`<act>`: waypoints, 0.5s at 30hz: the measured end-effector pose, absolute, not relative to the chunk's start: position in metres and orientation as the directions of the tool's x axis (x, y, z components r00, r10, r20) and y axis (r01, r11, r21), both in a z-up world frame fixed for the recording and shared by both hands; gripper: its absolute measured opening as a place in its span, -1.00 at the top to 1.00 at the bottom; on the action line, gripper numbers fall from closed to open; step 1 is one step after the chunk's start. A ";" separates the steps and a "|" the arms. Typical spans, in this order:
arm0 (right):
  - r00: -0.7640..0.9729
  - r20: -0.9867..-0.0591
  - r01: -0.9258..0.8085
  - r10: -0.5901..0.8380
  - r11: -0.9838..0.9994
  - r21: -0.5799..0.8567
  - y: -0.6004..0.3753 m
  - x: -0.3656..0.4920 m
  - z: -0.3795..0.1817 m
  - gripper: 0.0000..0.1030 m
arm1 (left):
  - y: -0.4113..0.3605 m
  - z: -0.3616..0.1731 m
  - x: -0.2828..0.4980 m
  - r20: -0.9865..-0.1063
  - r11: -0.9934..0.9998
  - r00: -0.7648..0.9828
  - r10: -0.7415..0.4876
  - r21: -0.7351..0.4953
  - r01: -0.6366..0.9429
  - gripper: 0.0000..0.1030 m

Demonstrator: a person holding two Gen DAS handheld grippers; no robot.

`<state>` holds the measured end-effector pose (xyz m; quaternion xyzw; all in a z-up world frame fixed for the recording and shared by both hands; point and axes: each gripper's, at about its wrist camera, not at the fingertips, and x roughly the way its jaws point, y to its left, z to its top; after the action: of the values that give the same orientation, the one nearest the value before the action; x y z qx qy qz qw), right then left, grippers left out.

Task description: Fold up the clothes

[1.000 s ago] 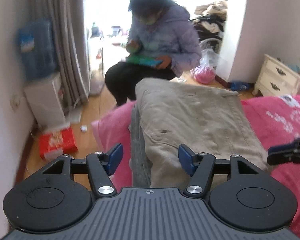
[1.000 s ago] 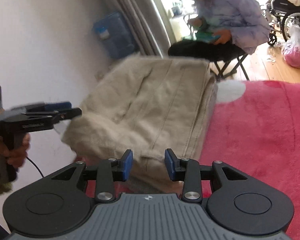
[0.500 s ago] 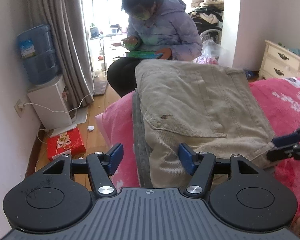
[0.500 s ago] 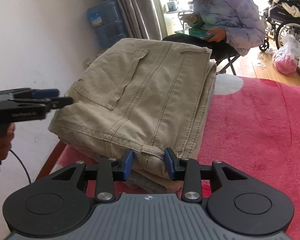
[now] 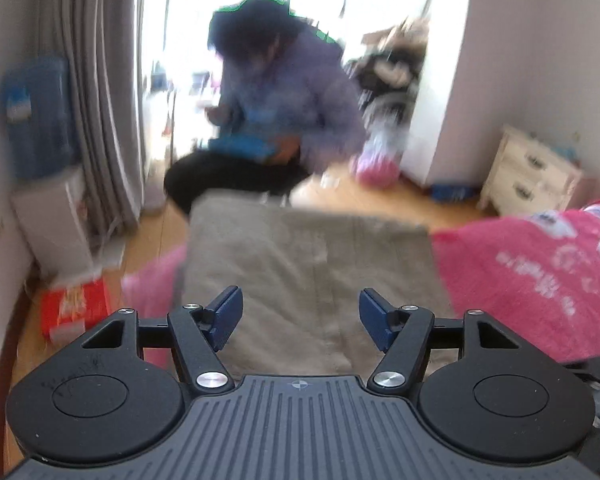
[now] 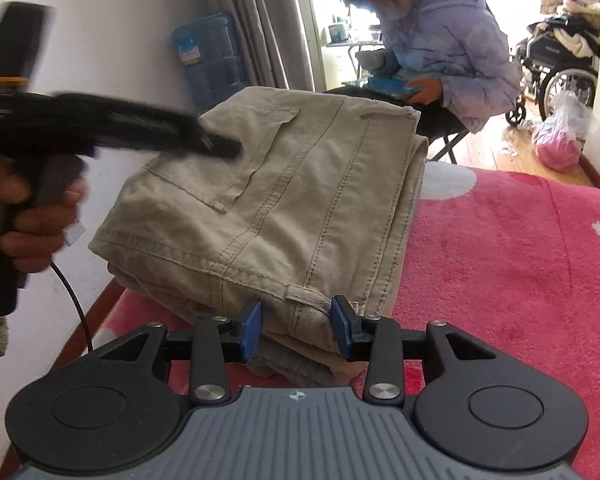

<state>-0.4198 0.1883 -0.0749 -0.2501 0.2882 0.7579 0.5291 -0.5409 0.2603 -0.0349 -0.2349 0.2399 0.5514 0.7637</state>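
The khaki trousers lie folded into a thick stack at the corner of the bed, on the pink blanket, with a grey garment peeking out beneath them. The right gripper sits at the near edge of the stack, its jaws narrow and either side of the waistband seam; whether the pads press it I cannot tell. The left gripper hangs over the stack with jaws wide, and they have just been opening with nothing between them. The fold looks nearly finished, so the next move probably calls for squaring the stack's edges, or letting go cleanly
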 end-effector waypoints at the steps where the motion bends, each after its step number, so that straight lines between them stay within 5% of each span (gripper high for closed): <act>1: -0.313 -0.682 -0.947 0.660 -0.275 0.168 0.188 -0.420 -0.075 0.21 | 0.265 -0.042 -0.538 -0.653 0.265 0.252 0.714 -0.081 -0.961 -0.26; 15: -0.310 -0.561 -0.946 0.768 -0.187 0.266 0.288 -0.385 -0.016 0.62 | 0.260 -0.048 -0.536 -0.651 0.244 0.239 0.720 -0.086 -0.966 -0.35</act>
<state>-0.3849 0.2883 -0.0156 -0.1531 0.2909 0.7551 0.5672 -0.5362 0.2597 -0.0484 -0.2459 0.2503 0.5636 0.7478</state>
